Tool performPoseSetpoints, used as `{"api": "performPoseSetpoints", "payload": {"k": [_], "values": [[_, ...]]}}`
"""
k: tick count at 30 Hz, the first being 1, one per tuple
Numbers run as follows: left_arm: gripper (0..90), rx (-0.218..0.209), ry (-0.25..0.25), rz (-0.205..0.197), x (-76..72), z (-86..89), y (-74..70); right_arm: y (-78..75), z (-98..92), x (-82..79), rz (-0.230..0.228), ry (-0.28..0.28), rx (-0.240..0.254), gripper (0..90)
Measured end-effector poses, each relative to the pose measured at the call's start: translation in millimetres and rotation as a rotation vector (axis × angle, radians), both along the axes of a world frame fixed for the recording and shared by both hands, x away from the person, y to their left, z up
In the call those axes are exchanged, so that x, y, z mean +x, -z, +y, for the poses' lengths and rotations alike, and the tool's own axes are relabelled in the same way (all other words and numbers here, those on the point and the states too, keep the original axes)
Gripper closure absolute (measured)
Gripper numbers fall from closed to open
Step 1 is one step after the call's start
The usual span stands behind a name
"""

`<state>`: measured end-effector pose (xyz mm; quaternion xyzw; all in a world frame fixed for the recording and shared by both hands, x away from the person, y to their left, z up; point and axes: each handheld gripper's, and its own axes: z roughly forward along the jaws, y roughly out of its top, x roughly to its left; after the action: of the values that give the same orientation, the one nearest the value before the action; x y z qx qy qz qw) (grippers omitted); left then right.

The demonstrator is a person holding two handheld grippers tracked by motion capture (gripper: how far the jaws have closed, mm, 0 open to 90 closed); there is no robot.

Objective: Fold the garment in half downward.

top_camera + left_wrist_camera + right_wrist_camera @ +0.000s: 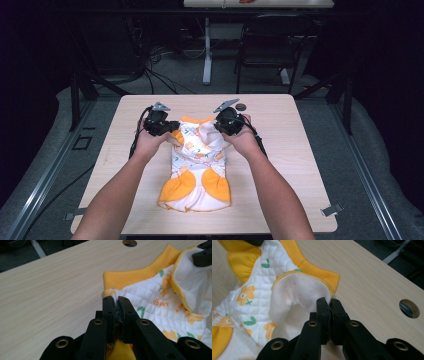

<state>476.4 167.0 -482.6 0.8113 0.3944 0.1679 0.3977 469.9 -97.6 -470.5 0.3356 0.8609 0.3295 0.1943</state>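
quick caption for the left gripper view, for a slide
Left gripper shut on the corner of a quilted orange-and-white garment lying on a wooden table.

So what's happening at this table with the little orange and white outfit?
A person holds a hand-held gripper in each hand and is handling a small quilted baby garment with orange trim and a flower print, on a light wooden table. The left hand-held gripper is clamped on one corner of the garment's far edge, and the right hand-held gripper is clamped on the other corner. The near end of the garment lies on the table toward the person.
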Motion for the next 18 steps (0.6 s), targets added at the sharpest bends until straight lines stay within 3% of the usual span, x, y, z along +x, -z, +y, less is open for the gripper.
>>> {"api": "performPoseSetpoints", "payload": {"k": [9,12,18], "values": [[84.8,-0.004,0.032,-0.039,-4.6,0.8,-15.6,-13.8,-2.4,-4.2,-0.062,-0.006,-0.004,87.1],[84.8,-0.006,0.043,-0.058,-9.1,0.0,-15.6,-15.3,-3.9,-8.2,-0.070,-0.023,-0.020,87.1],[84.8,-0.011,0.076,-0.054,-20.4,2.5,-10.9,-12.2,-6.6,-20.5,-0.076,-0.056,-0.028,87.0]]}}
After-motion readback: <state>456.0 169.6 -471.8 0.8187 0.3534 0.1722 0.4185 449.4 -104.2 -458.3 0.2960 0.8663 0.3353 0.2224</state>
